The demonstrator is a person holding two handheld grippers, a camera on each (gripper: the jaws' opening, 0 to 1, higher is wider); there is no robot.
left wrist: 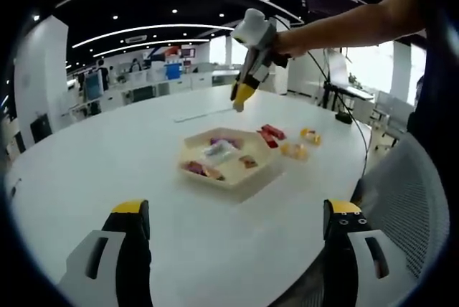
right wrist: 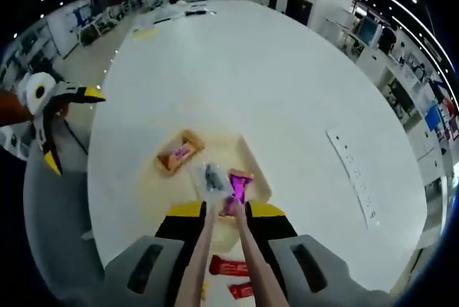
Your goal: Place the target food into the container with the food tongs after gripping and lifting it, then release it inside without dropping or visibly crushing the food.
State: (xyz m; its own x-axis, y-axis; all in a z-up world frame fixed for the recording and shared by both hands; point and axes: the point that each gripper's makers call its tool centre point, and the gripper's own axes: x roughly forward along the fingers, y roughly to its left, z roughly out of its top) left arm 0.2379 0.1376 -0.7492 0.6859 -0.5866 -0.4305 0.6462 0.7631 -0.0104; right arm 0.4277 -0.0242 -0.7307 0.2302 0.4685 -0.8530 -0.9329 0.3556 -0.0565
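The right gripper (right wrist: 224, 210) pinches slim tongs (right wrist: 215, 257) nearly closed over the shallow cream square tray (right wrist: 259, 178), tips at a magenta-wrapped snack (right wrist: 238, 185) lying lengthwise away from them. The left gripper (left wrist: 233, 224) hangs wide open, empty, over the white desk (left wrist: 107, 156).

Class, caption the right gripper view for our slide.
Tongs hold a purple snack packet over a tray on a white table.
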